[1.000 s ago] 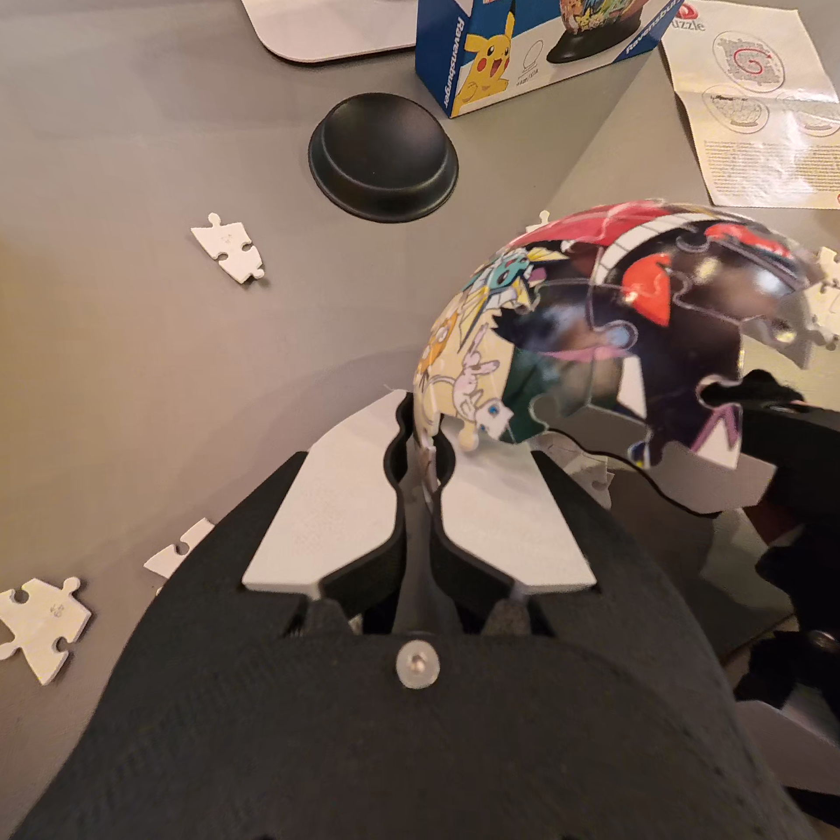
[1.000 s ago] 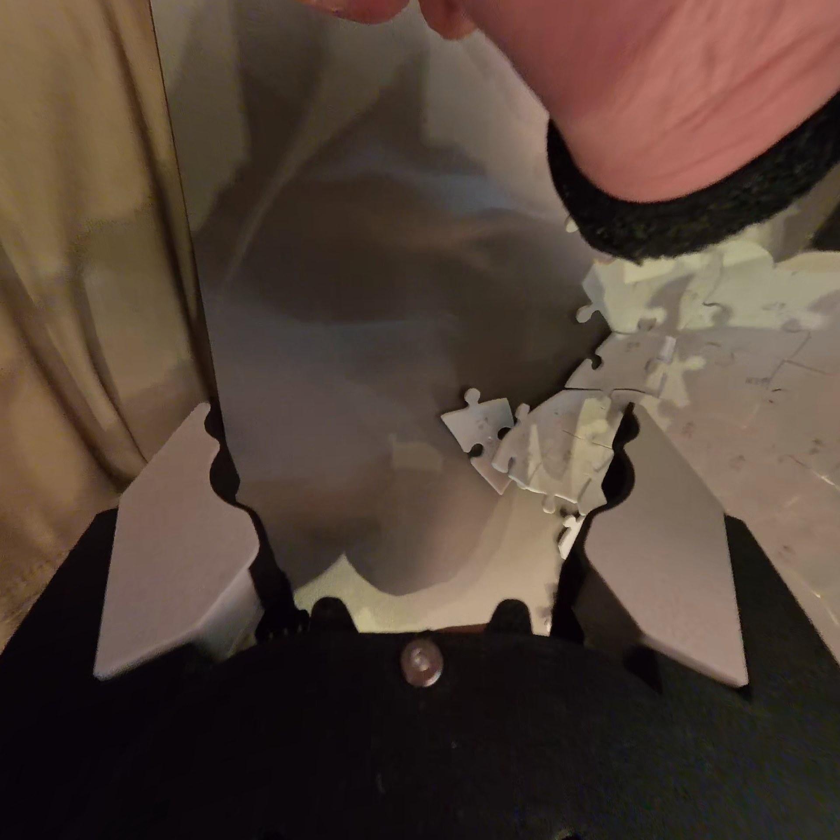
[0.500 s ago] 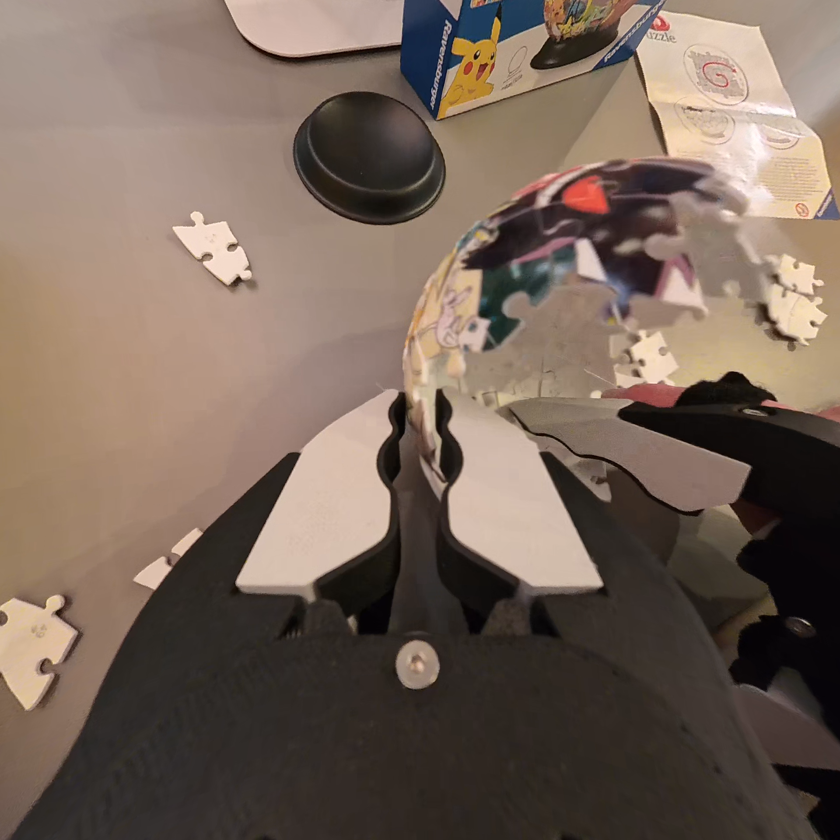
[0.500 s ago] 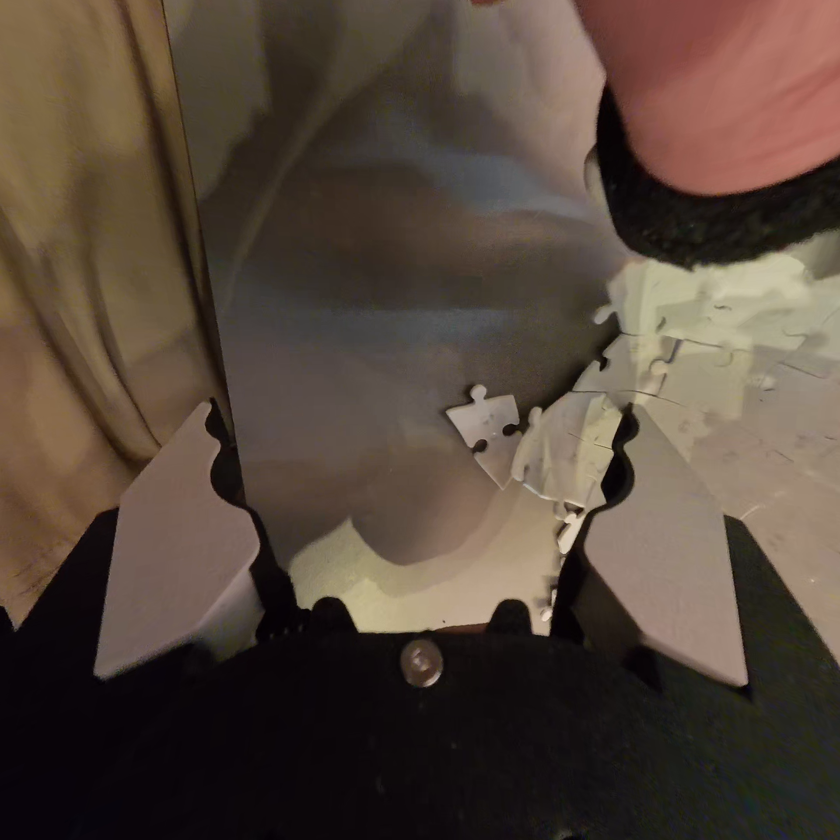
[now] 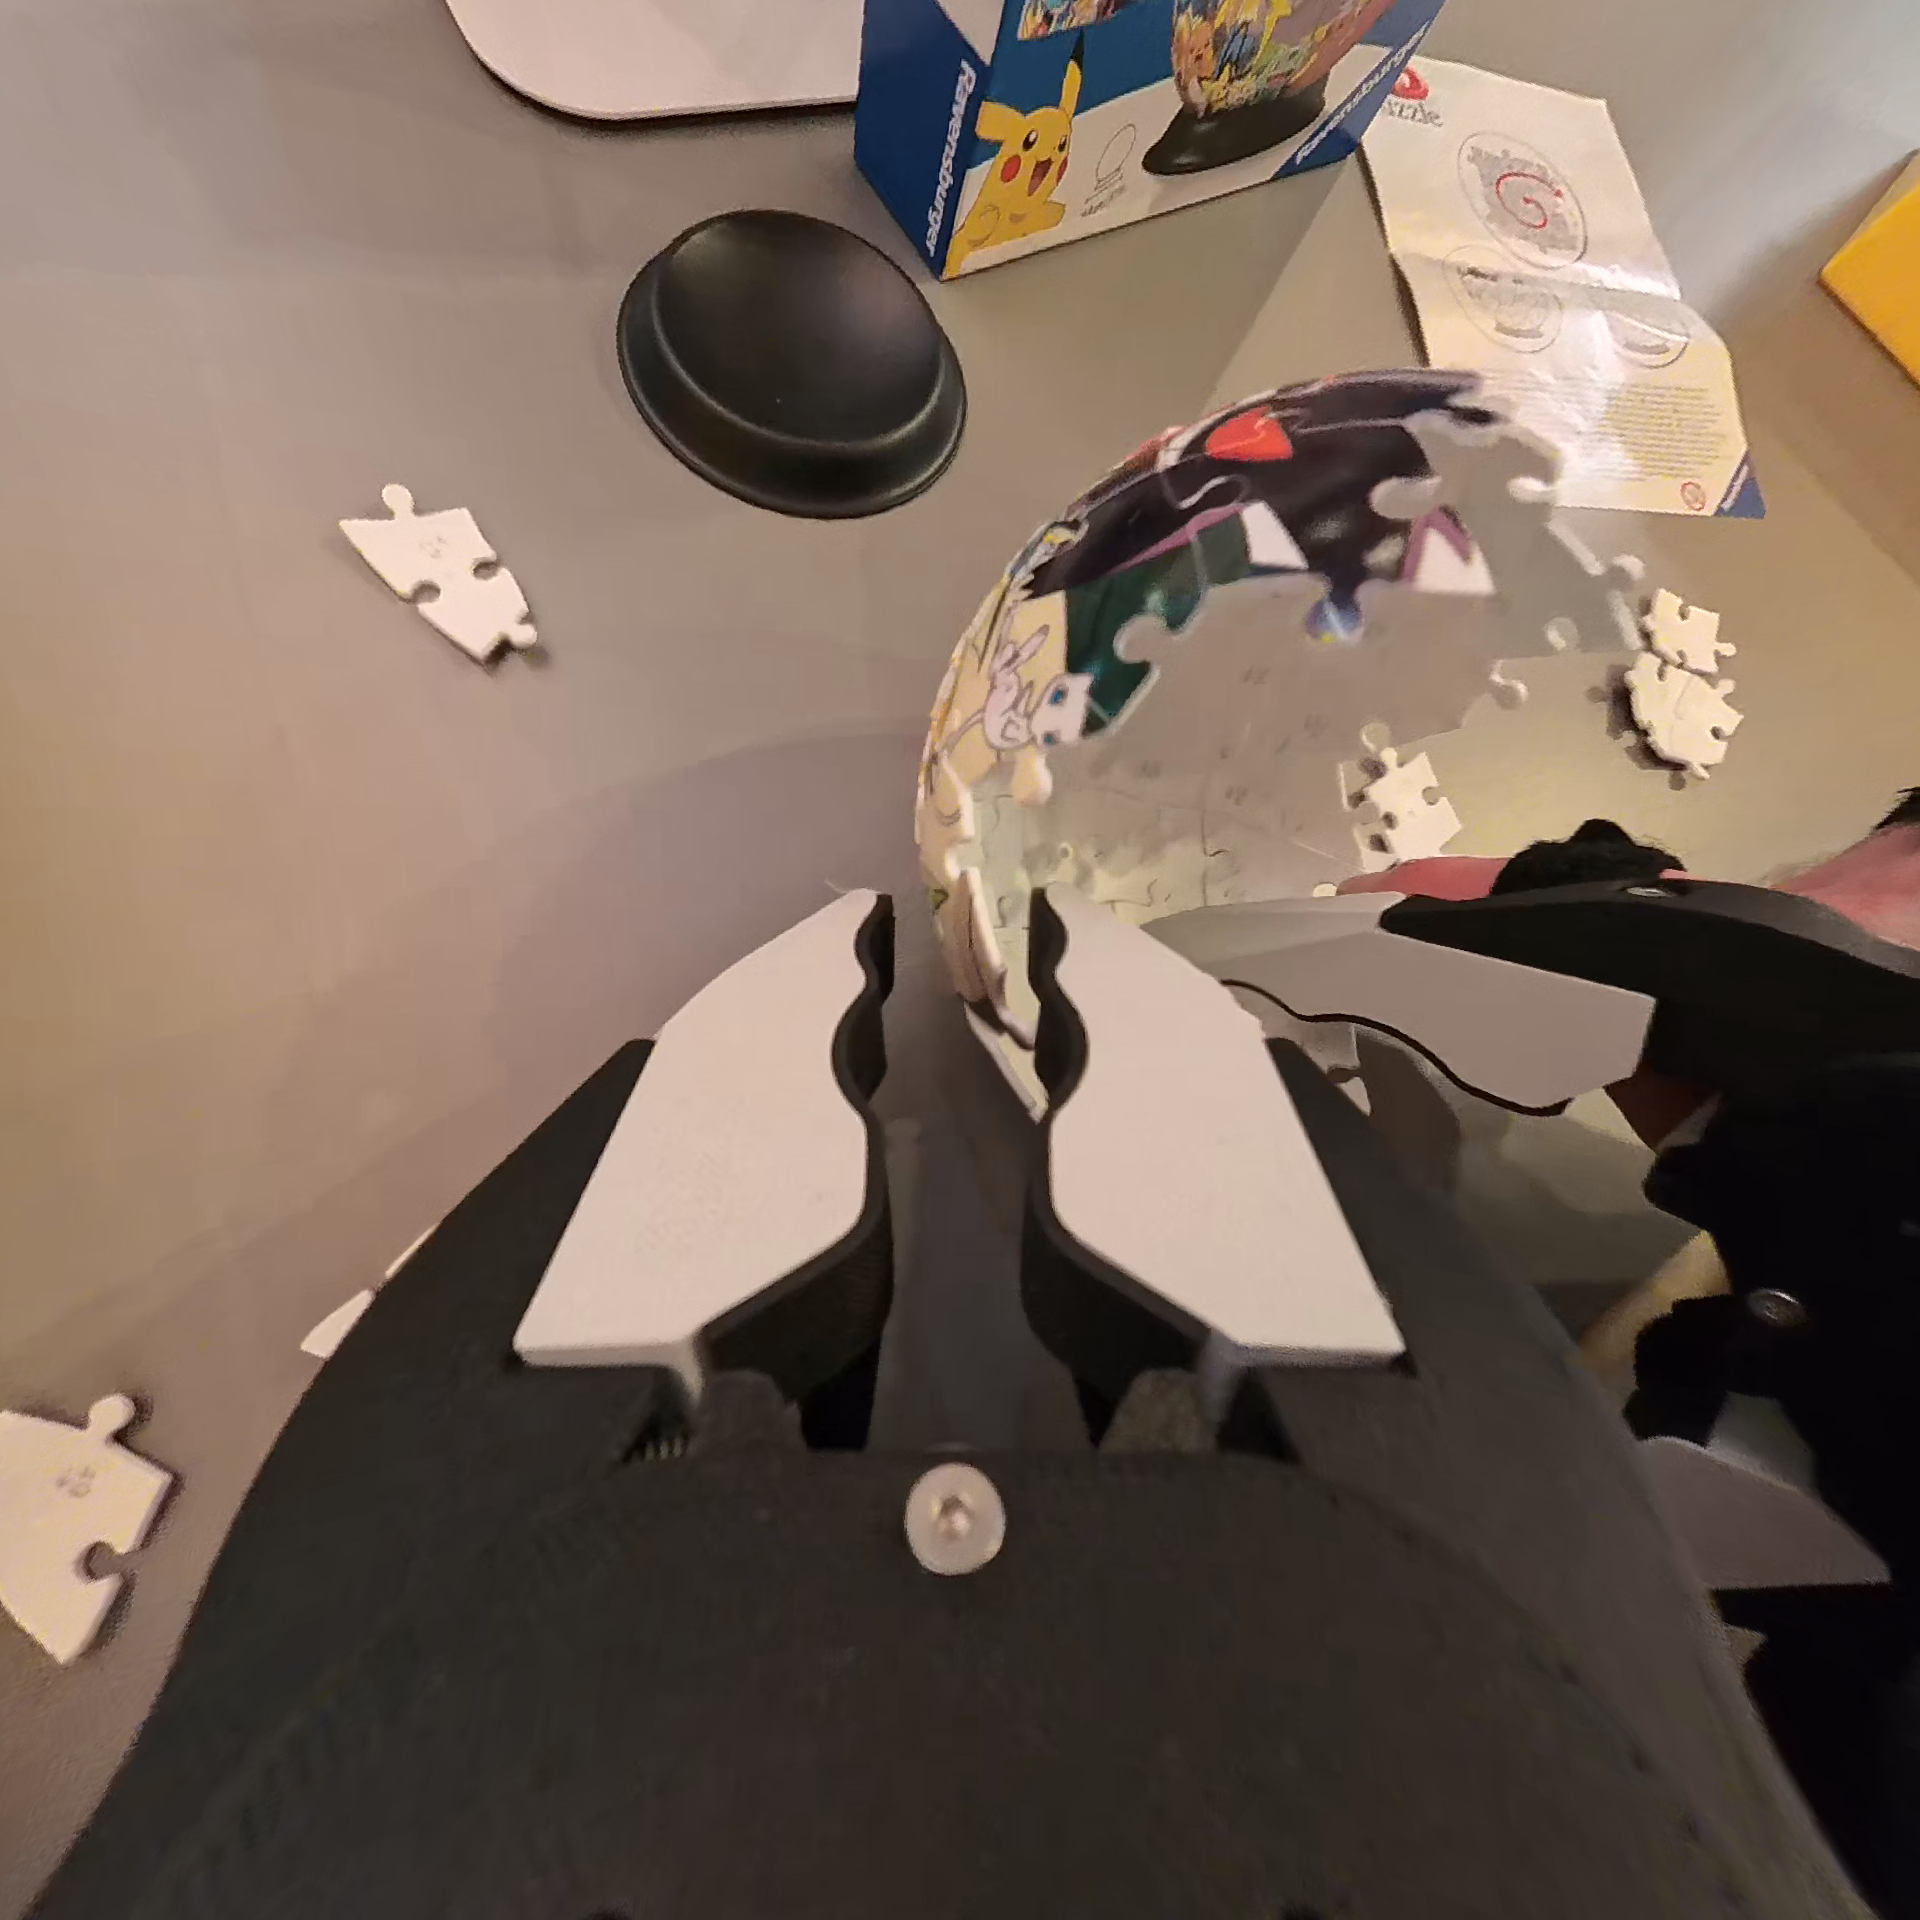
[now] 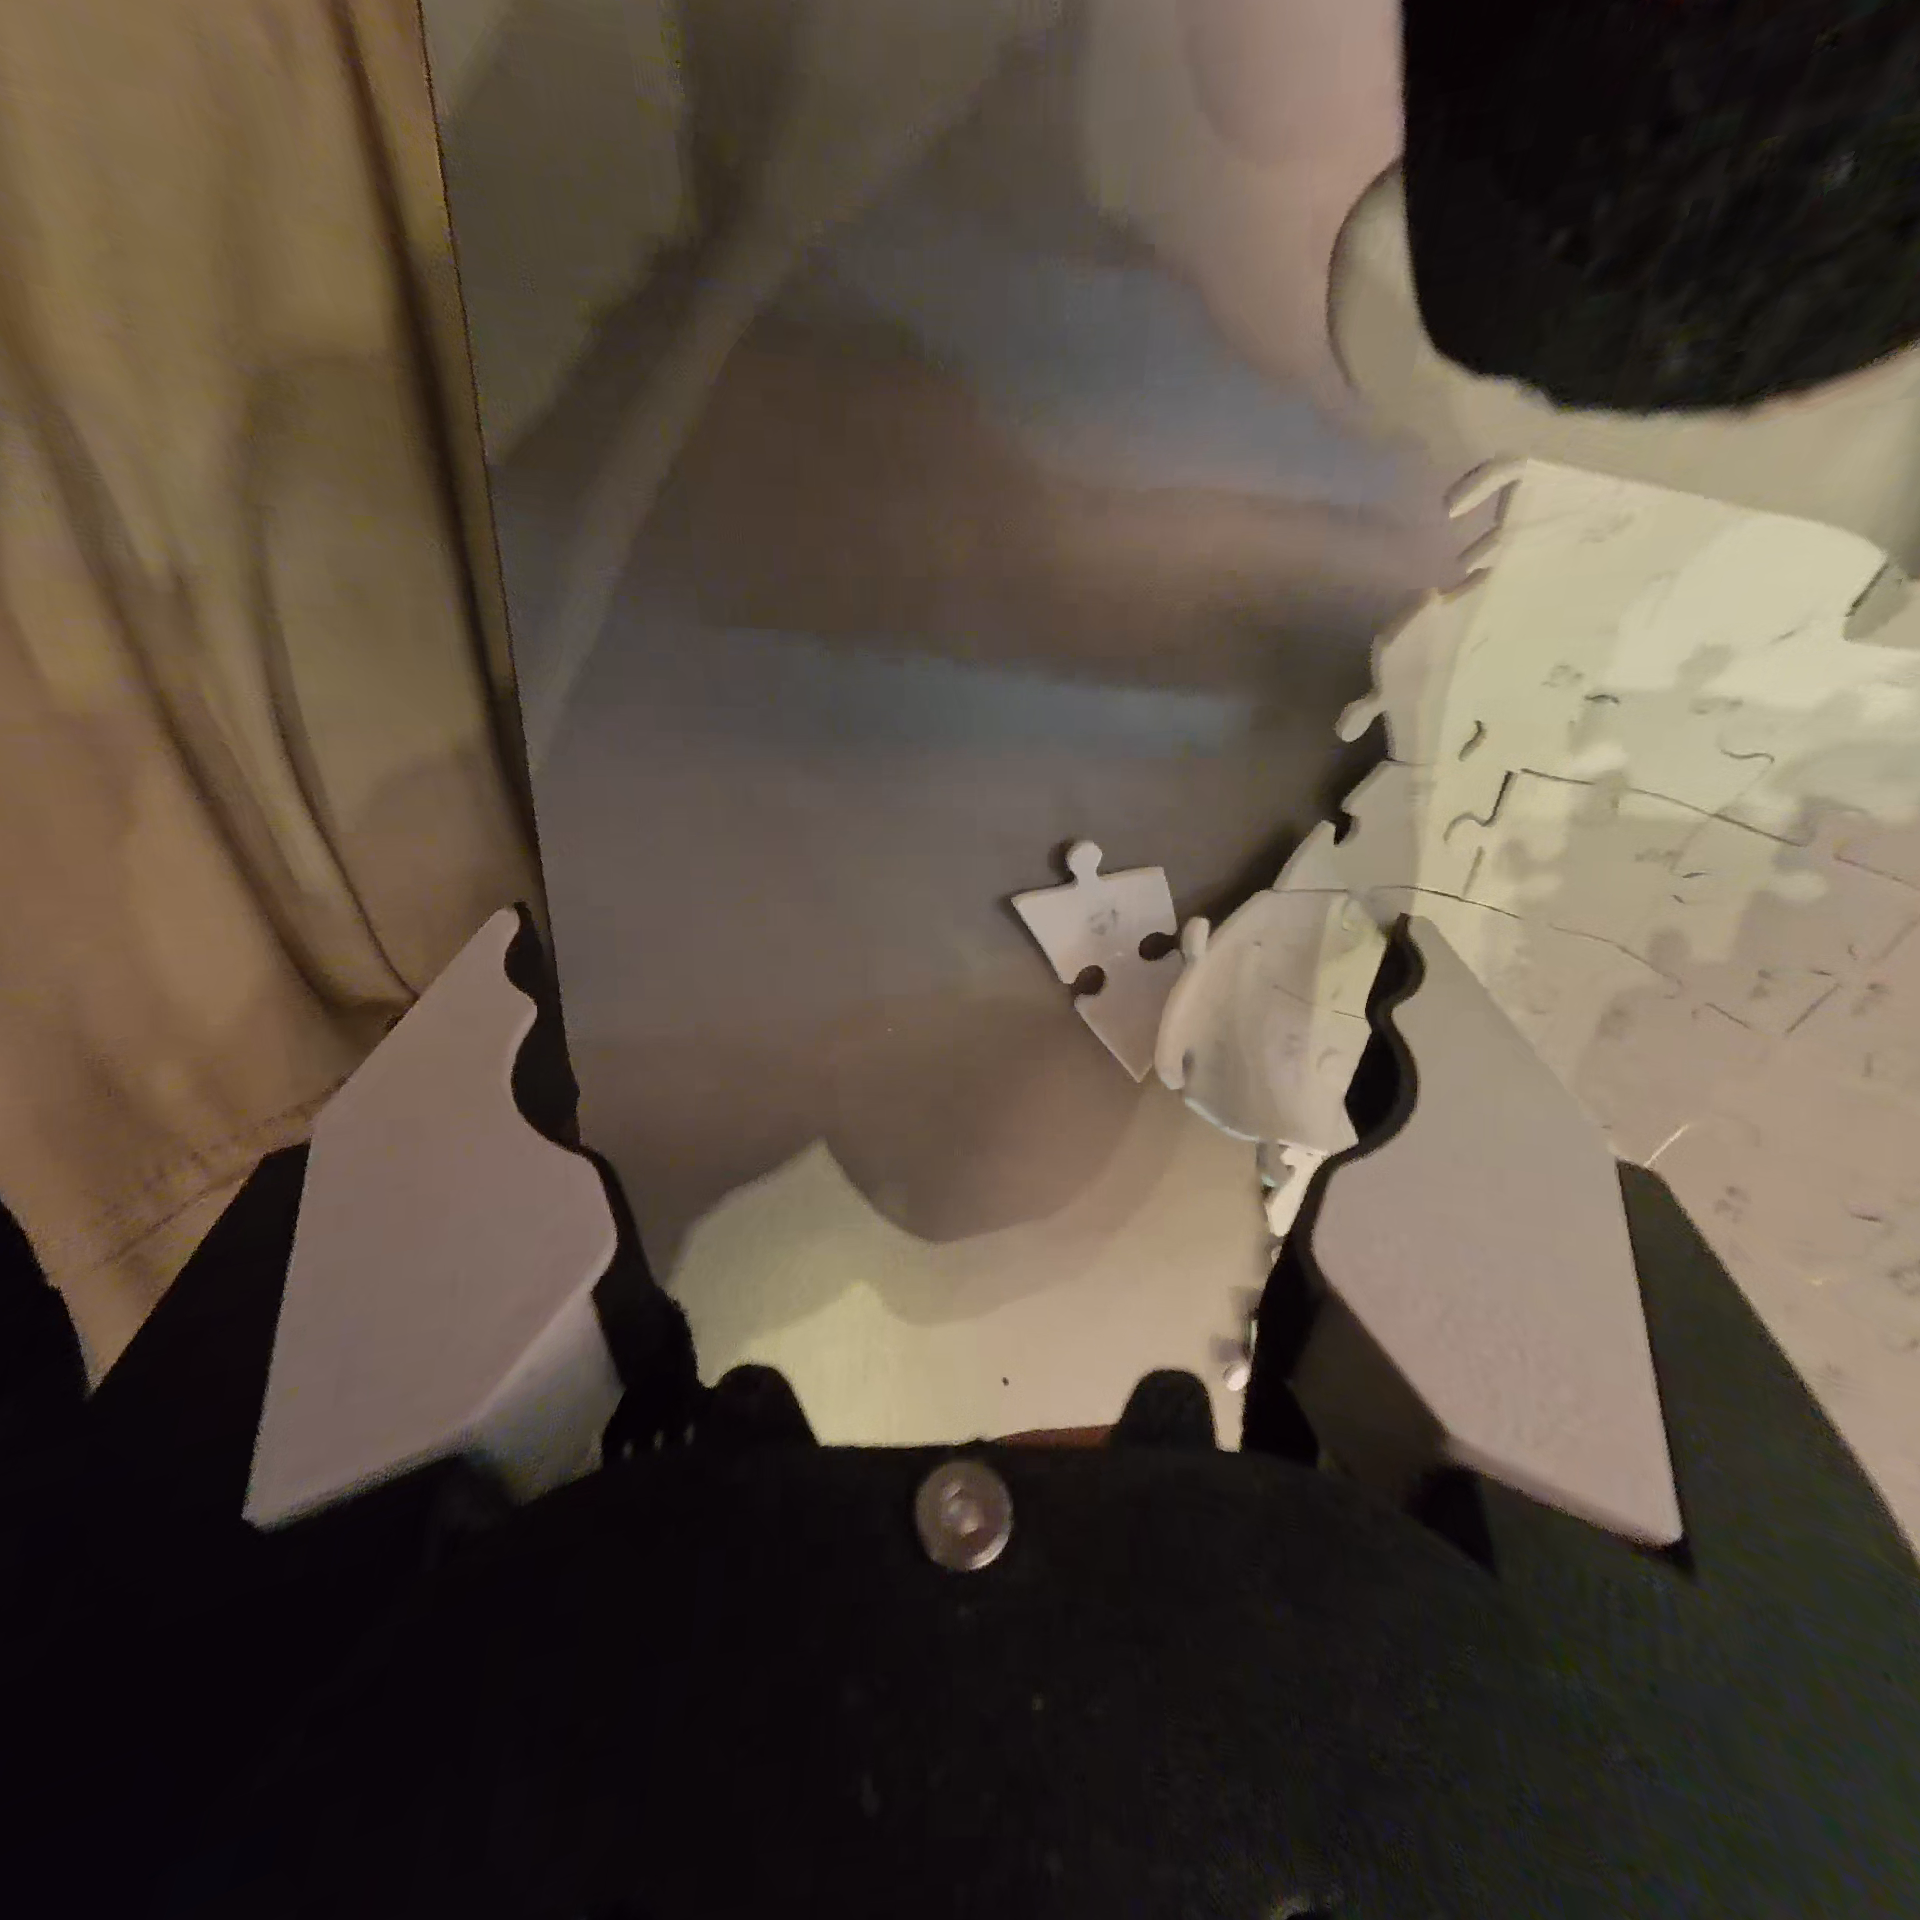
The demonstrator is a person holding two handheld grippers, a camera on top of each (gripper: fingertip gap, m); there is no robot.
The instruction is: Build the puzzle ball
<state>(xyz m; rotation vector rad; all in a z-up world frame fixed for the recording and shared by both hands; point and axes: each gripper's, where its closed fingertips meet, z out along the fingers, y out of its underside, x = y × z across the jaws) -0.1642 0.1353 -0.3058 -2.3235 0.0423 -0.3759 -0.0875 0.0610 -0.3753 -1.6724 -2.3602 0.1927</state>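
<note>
The partly built puzzle ball (image 5: 1195,582) is a printed half shell that stands tilted on the grey table, its white inside facing me. My left gripper (image 5: 961,914) is at the shell's near rim. Its jaws stand a little apart; the rim lies between them against the right finger, clear of the left one. My right gripper (image 6: 956,930) is wide open and empty. One of its fingers (image 5: 1455,997) reaches into the shell from the right. In the right wrist view the shell's inside (image 6: 1610,831) lies against the right-hand finger. A loose white piece (image 6: 1101,956) lies between the fingers on the table.
A black domed stand (image 5: 790,364), a blue puzzle box (image 5: 1091,125) and a paper leaflet (image 5: 1538,270) lie beyond the ball. Loose white pieces (image 5: 447,571) (image 5: 62,1507) (image 5: 1683,686) are scattered around. Beige cloth (image 6: 208,520) hangs past the table edge; a dark sleeve (image 6: 1662,187) is above.
The shell has tipped away, showing more of its white inside. My left jaws have parted from their grip on the rim. The right finger has pushed further under the shell.
</note>
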